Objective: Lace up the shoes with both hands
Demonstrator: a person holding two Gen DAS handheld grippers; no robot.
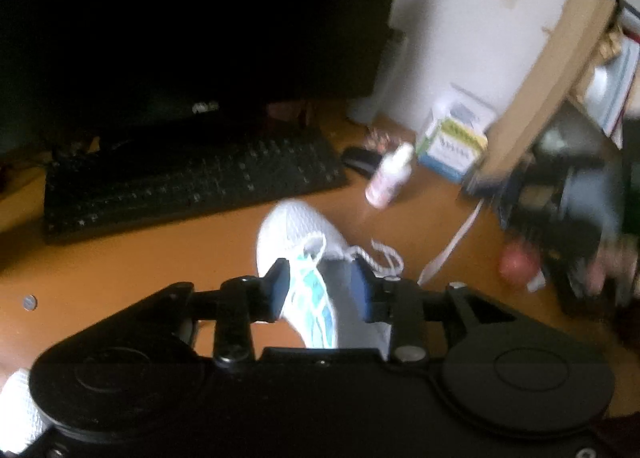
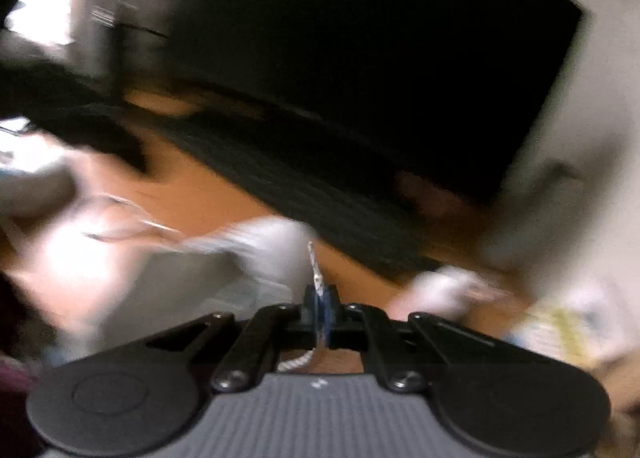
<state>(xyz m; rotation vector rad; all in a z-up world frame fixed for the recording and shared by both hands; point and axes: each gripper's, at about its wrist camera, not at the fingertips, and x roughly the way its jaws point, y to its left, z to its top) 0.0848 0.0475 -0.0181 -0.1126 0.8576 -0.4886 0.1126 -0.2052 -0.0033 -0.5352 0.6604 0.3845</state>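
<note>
Two hand-held grippers work over a white sneaker (image 1: 298, 246) that lies on the orange-brown wooden surface (image 1: 160, 258), its toe pointing away toward a black keyboard (image 1: 192, 173).

The left hand-held gripper (image 1: 320, 286) tilts steeply down toward the sneaker from the near side. Its blue-padded fingers (image 1: 280, 290) stand apart, one on each side of the laced upper, with the teal-trimmed tongue area between them. The pads do not press on the shoe or on any lace. A loose white shoelace (image 1: 384, 258) curls on the surface just right of the shoe, beside the right finger.

The right hand-held gripper (image 2: 320, 310) also angles downward, and its view is heavily smeared by motion. Its fingers are drawn together and clamped on a white shoelace end (image 2: 316, 270), which rises from between the pads as a thin braided strand; more of the same lace shows beneath the fingers, near the gripper body. A white blurred shape on the left of this view may be the shoe, but the blur makes it hard to tell.

Beyond the keyboard stands a dark monitor (image 1: 200, 37). To the far right of the sneaker stand a small white bottle (image 1: 390, 175) and a yellow-and-blue box (image 1: 452, 137) against the pale wall. A coin (image 1: 29, 302) lies on the surface at the left.
</note>
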